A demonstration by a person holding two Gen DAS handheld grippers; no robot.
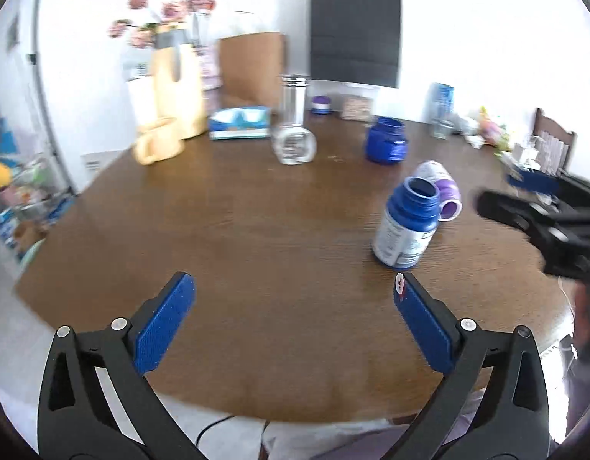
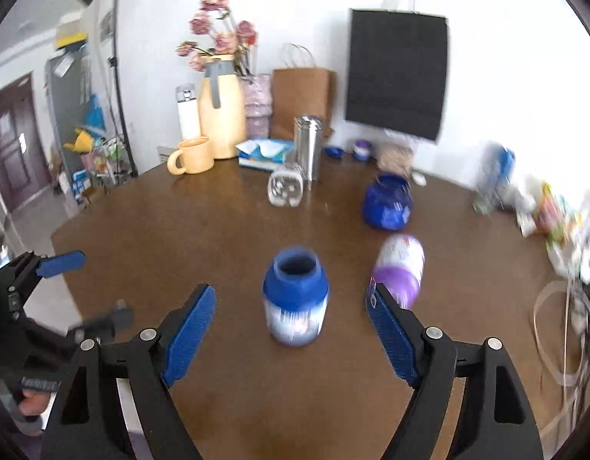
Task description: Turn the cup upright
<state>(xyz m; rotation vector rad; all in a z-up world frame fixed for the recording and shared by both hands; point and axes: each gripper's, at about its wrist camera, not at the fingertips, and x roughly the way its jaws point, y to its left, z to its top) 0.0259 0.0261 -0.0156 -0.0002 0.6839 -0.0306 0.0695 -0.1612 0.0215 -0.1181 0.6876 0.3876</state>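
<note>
A blue-topped cup with a white label [image 2: 295, 299] stands upright on the brown table [image 2: 202, 230], mouth open upward. My right gripper [image 2: 291, 293] is open, its blue pads on either side of the cup without touching it. The same cup [image 1: 408, 226] appears right of centre in the left wrist view. My left gripper [image 1: 293, 283] is open and holds nothing, low over the table's near edge. A clear glass [image 1: 293, 147] lies on its side farther back. The right gripper's black body [image 1: 540, 222] shows blurred at the right.
A purple bottle [image 2: 400, 268] lies on its side just right of the cup. A dark blue jar [image 2: 387, 203] stands behind it. At the back stand a yellow mug [image 2: 191, 155], a yellow jug [image 2: 222, 115], a tissue pack [image 2: 264, 153], a steel tumbler [image 2: 308, 145] and a brown paper bag [image 2: 302, 96]. Clutter lines the right edge.
</note>
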